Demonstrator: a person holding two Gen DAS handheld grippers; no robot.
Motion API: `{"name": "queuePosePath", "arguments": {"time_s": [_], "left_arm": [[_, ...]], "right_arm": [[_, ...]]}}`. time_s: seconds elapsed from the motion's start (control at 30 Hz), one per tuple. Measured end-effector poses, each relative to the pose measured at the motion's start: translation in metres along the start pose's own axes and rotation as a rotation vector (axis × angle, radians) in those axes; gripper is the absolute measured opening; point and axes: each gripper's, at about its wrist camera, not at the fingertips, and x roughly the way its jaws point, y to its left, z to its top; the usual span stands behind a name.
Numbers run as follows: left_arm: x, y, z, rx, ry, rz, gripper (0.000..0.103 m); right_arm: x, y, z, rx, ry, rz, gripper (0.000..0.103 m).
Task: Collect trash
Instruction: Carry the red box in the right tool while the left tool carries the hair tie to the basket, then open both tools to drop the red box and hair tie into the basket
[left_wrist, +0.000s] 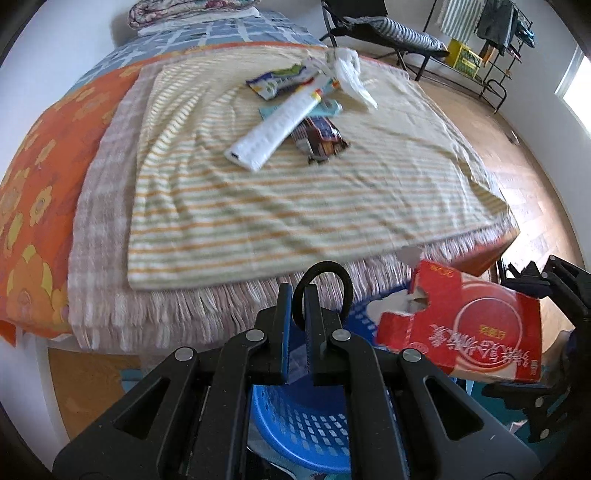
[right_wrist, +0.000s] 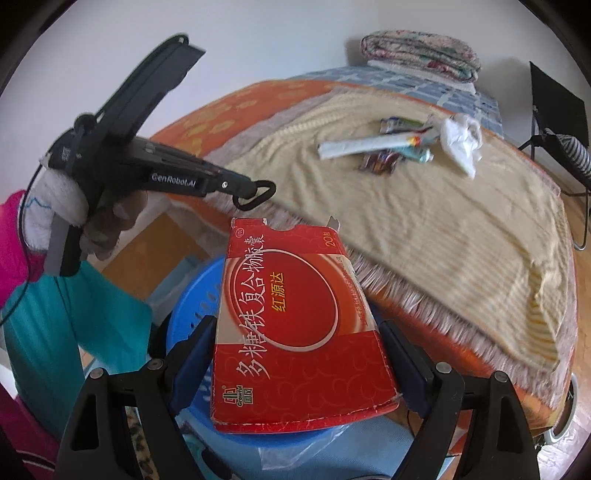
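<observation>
My right gripper (right_wrist: 299, 354) is shut on a flattened red box (right_wrist: 295, 325) and holds it over the blue basket (right_wrist: 192, 295). The red box also shows in the left wrist view (left_wrist: 465, 325). My left gripper (left_wrist: 297, 317) is shut on a black hair tie (left_wrist: 325, 284), above the blue basket (left_wrist: 295, 417) beside the bed's edge. It shows in the right wrist view (right_wrist: 255, 194) too. On the striped towel (left_wrist: 295, 192) lie a long white box (left_wrist: 273, 129), a dark wrapper (left_wrist: 321, 138), a colourful wrapper (left_wrist: 280, 81) and a crumpled white bag (left_wrist: 351, 74).
The bed carries an orange flowered sheet (left_wrist: 40, 177) and a folded quilt (right_wrist: 421, 51) at its far end. A folding chair (left_wrist: 388, 29) and a clothes rack (left_wrist: 495, 33) stand on the wood floor beyond. Teal and pink cloth (right_wrist: 44, 306) hangs at the left.
</observation>
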Motion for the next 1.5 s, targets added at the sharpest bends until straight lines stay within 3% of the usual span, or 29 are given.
{"name": "queuePosePath", "arguments": {"time_s": [0.4, 0.77, 0.87, 0.9, 0.93, 1.5], "left_arm": [[0.018, -0.014, -0.025, 0.024, 0.071, -0.027, 0.004], [0.026, -0.035, -0.032, 0.075, 0.105, -0.05, 0.005], [0.029, -0.036, -0.032, 0.075, 0.114, -0.049, 0.016], [0.029, -0.036, -0.032, 0.073, 0.112, -0.05, 0.03], [0.028, -0.036, -0.032, 0.073, 0.107, -0.051, 0.037], [0.027, -0.033, -0.026, 0.064, 0.093, -0.051, 0.038]], "right_arm": [[0.036, 0.016, -0.019, -0.025, 0.113, 0.03, 0.089], [0.045, 0.013, -0.019, -0.006, 0.135, 0.021, 0.089], [0.046, 0.011, -0.02, 0.011, 0.143, 0.019, 0.087], [0.046, 0.01, -0.02, 0.015, 0.144, 0.019, 0.087], [0.046, 0.009, -0.02, 0.02, 0.144, 0.018, 0.087], [0.034, -0.006, -0.009, 0.09, 0.093, -0.001, 0.088]]}}
